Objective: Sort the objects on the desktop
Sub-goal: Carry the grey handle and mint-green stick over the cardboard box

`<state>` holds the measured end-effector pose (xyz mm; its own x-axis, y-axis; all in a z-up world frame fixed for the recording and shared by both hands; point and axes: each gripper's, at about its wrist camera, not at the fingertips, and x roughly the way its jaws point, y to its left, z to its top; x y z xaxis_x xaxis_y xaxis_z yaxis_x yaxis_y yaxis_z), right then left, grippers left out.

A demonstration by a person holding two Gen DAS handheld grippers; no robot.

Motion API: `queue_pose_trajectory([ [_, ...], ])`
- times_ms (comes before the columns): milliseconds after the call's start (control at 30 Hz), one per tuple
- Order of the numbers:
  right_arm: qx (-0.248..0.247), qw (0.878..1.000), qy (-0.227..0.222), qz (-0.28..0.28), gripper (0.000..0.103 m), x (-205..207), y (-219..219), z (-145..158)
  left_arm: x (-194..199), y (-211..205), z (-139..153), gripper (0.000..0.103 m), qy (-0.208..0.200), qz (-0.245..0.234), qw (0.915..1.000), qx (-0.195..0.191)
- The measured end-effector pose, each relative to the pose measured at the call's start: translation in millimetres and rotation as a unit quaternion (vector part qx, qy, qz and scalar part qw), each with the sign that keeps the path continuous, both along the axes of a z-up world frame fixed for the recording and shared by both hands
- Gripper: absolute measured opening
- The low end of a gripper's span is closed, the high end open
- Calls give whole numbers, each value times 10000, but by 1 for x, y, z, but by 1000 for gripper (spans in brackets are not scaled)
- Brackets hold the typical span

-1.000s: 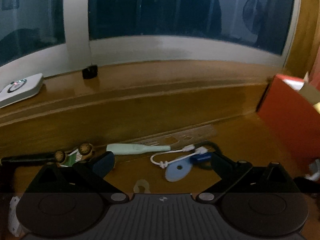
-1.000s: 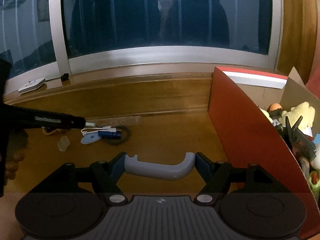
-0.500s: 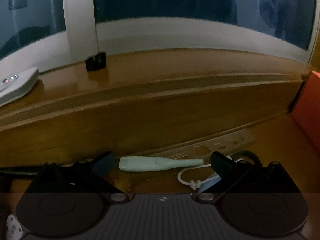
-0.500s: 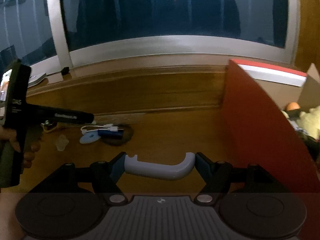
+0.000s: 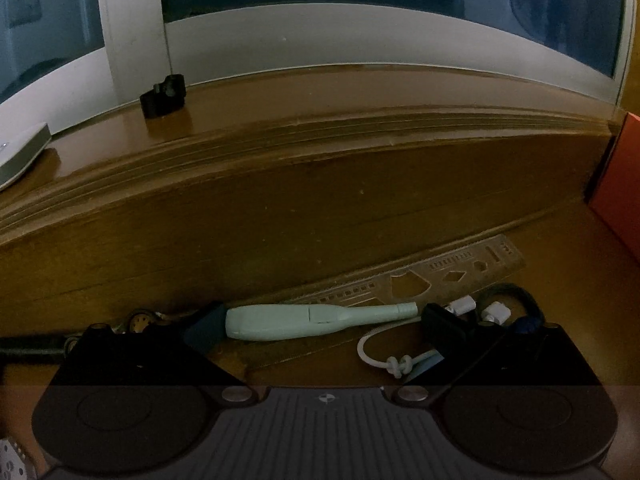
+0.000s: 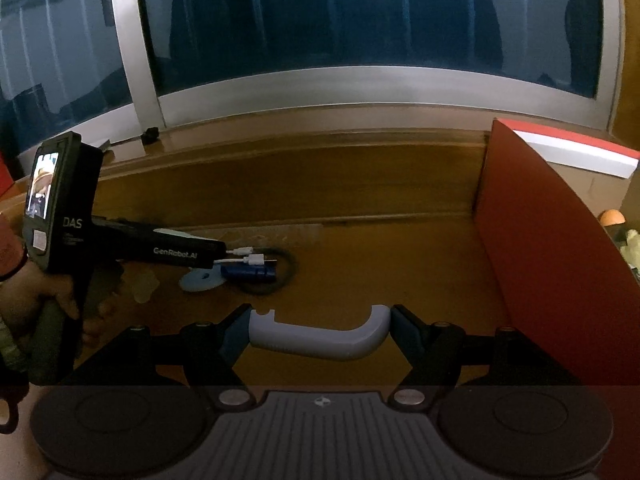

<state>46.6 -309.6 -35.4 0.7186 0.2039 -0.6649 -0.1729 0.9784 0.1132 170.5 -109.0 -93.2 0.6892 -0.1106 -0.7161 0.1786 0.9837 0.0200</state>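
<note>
Mint-green tool (image 5: 316, 321), lavender-grey handle (image 6: 320, 334), red box (image 6: 552, 264).

The bench (image 5: 304, 216) is glossy varnished wood. On it lie a matt pale-green plastic handle (image 5: 316, 320) and, just behind, a thin metal stencil plate (image 5: 440, 276).

Wooden desk (image 5: 304, 224), mint pen (image 5: 316, 320), stencil ruler (image 5: 440, 276), white cable (image 5: 384, 356)

Grey curved handle (image 6: 320, 336) clamped between right gripper (image 6: 318, 330) jaws, above wooden desk (image 6: 380, 260).
</note>
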Motion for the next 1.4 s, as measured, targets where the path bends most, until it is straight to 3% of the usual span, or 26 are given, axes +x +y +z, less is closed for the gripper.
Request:
queue_pose_trajectory([
  [333, -57, 10000, -57, -11, 75, -5, 1, 3, -8, 12, 13, 97, -102, 159, 9995, -269],
  [633, -74, 9990, -423, -85, 75, -13, -2, 22, -28, 1, 67, 97, -464, -47, 9977, -499],
  [967, 21, 9871, -1202, -1056, 75, -40, -49, 71, -61, -54, 125, 97, -891, -885, 9891, -774],
  [1400, -96, 9692, -1315, -2079, 75, -101, -123, 77, -113, -151, 144, 97, -1067, -1983, 9708, -829],
])
